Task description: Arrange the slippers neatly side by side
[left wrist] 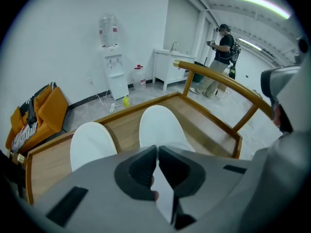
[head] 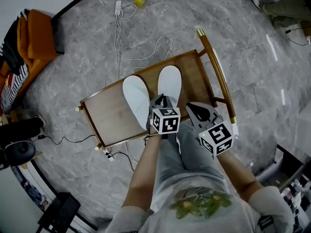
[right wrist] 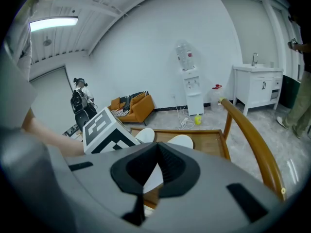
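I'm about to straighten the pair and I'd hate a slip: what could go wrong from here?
The left gripper seems shut on just the heel edge of the straight slipper; that thin hold may slip when it turns. Its heel lies close to the slanted slipper, so swinging it could knock that one askew.

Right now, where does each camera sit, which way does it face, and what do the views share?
Head view: on the person's head, steeply down at the wooden chair, left slipper, right slipper; forearms, lap, left gripper, right gripper show.
Left gripper view: on the left gripper, along jaws shut on the right slipper, toward a water dispenser.
Right gripper view: on the right gripper, across the chair; the left forearm and marker cube show.
Shared: all see both slippers.
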The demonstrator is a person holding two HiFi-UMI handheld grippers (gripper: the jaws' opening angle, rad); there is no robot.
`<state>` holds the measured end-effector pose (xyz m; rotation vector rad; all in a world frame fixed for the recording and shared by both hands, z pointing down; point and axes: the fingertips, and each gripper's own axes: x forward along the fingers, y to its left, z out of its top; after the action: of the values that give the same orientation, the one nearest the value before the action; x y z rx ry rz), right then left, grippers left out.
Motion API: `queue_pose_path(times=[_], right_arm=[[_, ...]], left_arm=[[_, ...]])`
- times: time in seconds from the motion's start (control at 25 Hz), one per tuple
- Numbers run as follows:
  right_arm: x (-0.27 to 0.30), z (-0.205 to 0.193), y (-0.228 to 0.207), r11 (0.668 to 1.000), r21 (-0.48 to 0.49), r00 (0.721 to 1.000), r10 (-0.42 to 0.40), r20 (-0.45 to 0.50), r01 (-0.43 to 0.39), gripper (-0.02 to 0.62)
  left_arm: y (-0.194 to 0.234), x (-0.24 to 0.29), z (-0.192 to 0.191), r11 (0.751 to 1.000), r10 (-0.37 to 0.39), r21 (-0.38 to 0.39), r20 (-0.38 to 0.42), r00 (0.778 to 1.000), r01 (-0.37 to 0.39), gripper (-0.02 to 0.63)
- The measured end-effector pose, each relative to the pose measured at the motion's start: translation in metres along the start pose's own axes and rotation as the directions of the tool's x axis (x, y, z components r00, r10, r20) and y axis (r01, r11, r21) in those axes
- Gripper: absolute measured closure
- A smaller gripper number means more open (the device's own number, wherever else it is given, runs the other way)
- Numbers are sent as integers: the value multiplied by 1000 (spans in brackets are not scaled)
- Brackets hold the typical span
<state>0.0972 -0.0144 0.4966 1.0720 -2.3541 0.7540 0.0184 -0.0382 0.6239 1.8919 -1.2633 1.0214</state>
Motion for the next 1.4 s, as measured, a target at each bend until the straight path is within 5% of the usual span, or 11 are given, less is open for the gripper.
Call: queue_pose_path(times=[0.84,1.4], right_arm=[[6,-3,21,999,-18,999,34,-8,-34,591],[3,-6,28,999,-14,999,34,-7,-34,591]], left_arm=[[36,-14,-15,974,75,-214,-13,997,-76,575],[35,-11,-21,989,46,-138,-26,999,-49,534]])
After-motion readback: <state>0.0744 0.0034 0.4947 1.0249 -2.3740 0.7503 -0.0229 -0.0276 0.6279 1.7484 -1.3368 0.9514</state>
